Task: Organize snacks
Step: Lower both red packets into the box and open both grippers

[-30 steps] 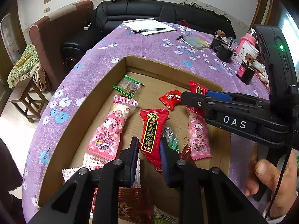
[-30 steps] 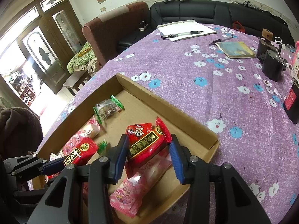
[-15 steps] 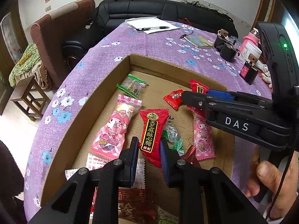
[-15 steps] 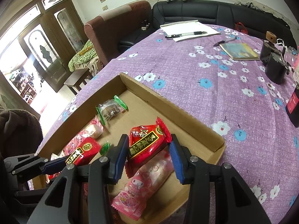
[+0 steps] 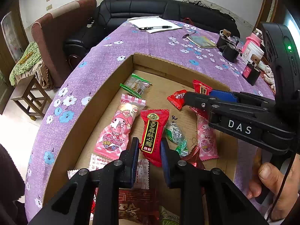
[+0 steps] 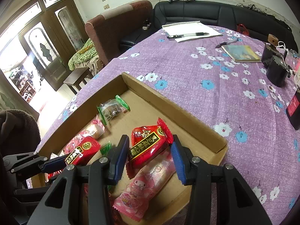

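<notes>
Both red sesame candy packets sit lifted over the cardboard tray [image 5: 105,101], exactly as a second ago; nothing has been set down, so sorting is paused mid-carry. The left tool [image 5: 149,150] pinches one red packet [image 5: 152,131] by its lower end. The right tool [image 6: 150,154] grips the other red packet [image 6: 148,144]. Only the left view shows the person's hand [image 5: 275,183] at 4 o'clock; only the right view shows the doorway [image 6: 37,56] at 10 o'clock.
</notes>
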